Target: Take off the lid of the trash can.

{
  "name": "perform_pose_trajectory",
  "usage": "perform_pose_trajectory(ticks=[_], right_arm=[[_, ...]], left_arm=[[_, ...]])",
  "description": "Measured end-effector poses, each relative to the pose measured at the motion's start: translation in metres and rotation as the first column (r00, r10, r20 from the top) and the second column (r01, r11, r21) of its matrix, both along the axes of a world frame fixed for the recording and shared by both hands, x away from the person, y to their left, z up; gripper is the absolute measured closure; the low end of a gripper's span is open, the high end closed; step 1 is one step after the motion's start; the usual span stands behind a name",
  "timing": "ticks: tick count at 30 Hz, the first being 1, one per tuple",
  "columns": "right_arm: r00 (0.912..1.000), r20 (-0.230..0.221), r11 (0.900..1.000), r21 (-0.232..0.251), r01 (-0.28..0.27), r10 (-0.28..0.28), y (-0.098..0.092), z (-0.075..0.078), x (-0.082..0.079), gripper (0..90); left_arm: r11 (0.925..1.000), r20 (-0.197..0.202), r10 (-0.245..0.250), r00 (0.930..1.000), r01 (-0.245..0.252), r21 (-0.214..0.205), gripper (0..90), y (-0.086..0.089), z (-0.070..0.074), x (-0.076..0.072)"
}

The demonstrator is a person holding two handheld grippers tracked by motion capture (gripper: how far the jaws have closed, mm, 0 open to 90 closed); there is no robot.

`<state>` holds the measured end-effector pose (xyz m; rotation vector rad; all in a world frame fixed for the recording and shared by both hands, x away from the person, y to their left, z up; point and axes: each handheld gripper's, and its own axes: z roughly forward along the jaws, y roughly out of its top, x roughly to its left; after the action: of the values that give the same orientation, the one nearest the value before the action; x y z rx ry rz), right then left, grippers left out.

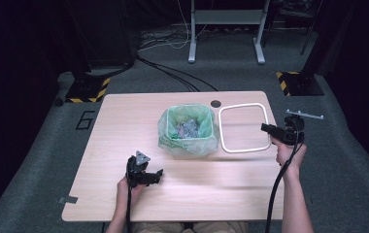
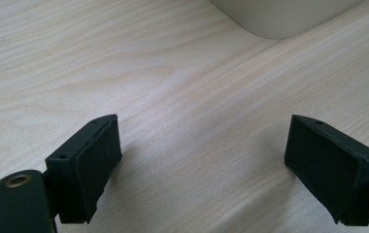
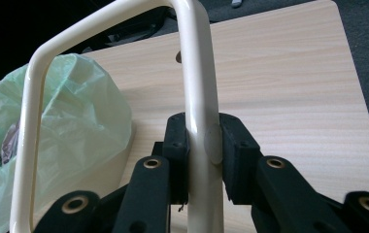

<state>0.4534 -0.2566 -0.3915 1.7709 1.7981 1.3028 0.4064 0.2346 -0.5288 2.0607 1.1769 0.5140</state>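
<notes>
A small cream bin (image 1: 190, 131) lined with a green plastic bag (image 3: 75, 111) stands at the middle of the wooden table (image 1: 124, 116), with crumpled rubbish inside. To its right a cream rectangular hoop frame (image 1: 241, 106) is held just above the table. My right gripper (image 1: 266, 128) is shut on the frame's near-right bar, and in the right gripper view the pads (image 3: 236, 150) squeeze the cream tube (image 3: 194, 73). My left gripper (image 1: 156, 175) rests low over the table front-left of the bin. Its jaws (image 2: 202, 165) stand open over bare wood, with the bin's rounded corner (image 2: 284, 17) ahead.
A round cable hole (image 1: 215, 103) sits near the table's far edge. Behind the table, black cables (image 1: 173, 73) run across the grey carpet to a white stand (image 1: 226, 29). Two hazard-striped bases (image 1: 88, 90) flank the table. A tape strip (image 1: 68, 199) marks the front-left corner.
</notes>
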Motion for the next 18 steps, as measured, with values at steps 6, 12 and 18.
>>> perform_pose_trajectory(ticks=[6, 12, 18], right_arm=[[1.0, -0.008, 1.0, 0.005, 0.006, -0.006, -0.005, -0.007, -0.001, 74.6], [0.9998, -0.016, 0.9999, 0.004, 0.011, -0.011, -0.006, -0.014, -0.002, 74.6], [0.9993, -0.031, 0.9996, 0.017, 0.022, -0.022, -0.009, -0.025, -0.001, 74.6]], left_arm=[[1.0, 0.0, -0.003, 1.0, 0.003, 0.002, 13.0, 0.0, 0.0, 0.0], [1.0, 0.0, -0.004, 1.0, 0.004, 0.0, 13.0, 0.0, 0.0, 0.0], [1.0, 0.002, -0.001, 1.0, 0.001, -0.002, 13.1, 0.0, 0.0, 0.0]])
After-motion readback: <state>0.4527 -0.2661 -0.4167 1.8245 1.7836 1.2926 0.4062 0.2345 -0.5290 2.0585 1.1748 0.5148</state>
